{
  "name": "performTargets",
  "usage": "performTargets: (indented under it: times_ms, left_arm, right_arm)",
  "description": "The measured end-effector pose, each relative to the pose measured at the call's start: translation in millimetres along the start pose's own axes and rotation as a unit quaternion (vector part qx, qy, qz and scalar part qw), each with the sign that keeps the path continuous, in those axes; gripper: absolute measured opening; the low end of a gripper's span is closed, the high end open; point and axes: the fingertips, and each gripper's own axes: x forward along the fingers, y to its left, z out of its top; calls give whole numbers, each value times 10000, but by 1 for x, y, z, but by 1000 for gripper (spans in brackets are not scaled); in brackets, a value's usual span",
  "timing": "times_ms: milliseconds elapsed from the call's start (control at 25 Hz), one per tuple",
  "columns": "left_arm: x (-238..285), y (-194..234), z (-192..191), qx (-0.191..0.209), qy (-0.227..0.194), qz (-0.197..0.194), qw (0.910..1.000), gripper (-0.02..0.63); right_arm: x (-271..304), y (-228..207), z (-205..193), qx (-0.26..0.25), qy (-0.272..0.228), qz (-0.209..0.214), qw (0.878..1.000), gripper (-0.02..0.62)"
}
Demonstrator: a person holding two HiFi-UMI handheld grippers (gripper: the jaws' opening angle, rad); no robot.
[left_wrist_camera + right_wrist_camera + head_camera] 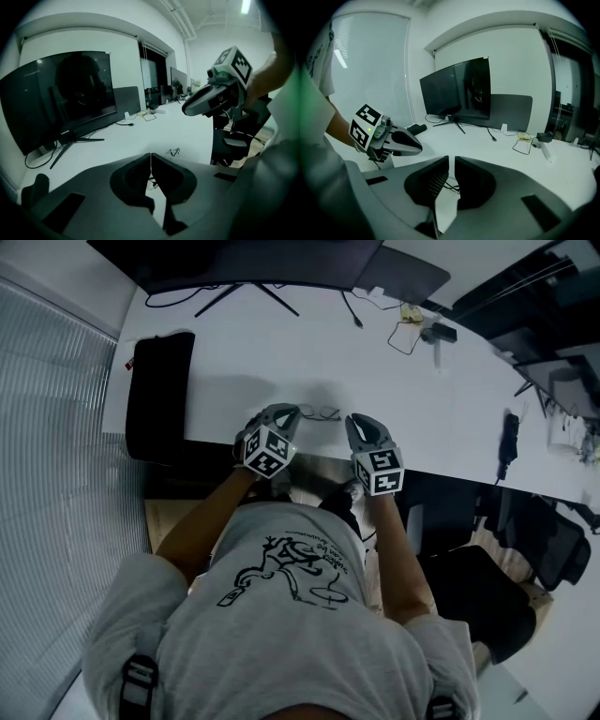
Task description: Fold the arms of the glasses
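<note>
The thin dark-framed glasses [322, 413] lie on the white table [422, 409] near its front edge, between my two grippers. My left gripper [292, 411] hovers just left of them, jaws shut tip to tip with nothing between them [151, 154]. In its view the glasses [174, 152] lie a little to the right, on the table. My right gripper [353, 420] hangs just right of the glasses, apart from them. Its jaws [452, 159] keep a narrow slit and hold nothing. The glasses [451, 187] show on the table below it.
A dark monitor [253, 259] on a stand sits at the table's back. A long black case [159, 395] lies at the left end. Cables and small devices [408, 329] lie at the back right, and a black gadget [508, 442] at the right edge. An office chair [487, 596] stands at my right.
</note>
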Motion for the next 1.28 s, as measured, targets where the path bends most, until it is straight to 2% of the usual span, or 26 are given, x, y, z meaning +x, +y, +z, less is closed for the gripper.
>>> performTargets:
  times_ms: [200, 360, 480, 600, 720, 880, 1280]
  left_arm:
    - [-24, 6, 31, -694, -449, -49, 9966, 21]
    - [-44, 11, 53, -1223, -770, -75, 9895, 21]
    - [-61, 16, 74, -1455, -1025, -92, 9840, 21]
    - [-77, 17, 93, -1477, -1203, -103, 9816, 21]
    - [-91, 17, 107, -1299, -1335, -29, 9825, 20]
    - [-111, 12, 129, -1416, -1586, -130, 9771, 21]
    - [-158, 20, 173, -1233, -2074, -3, 9705, 21]
  right_arm:
    - [-20, 4, 34, 7, -245, 69, 9997, 34]
    - [-39, 6, 60, 28, -437, 95, 9990, 25]
    - [-55, 8, 80, 51, -584, 58, 9983, 18]
    - [-70, 11, 99, -1, -715, 48, 9974, 14]
    - [-81, 17, 115, -63, -837, 107, 9964, 11]
    - [-95, 24, 136, -138, -979, 131, 9950, 11]
    - [-135, 45, 189, -423, -1346, 254, 9897, 11]
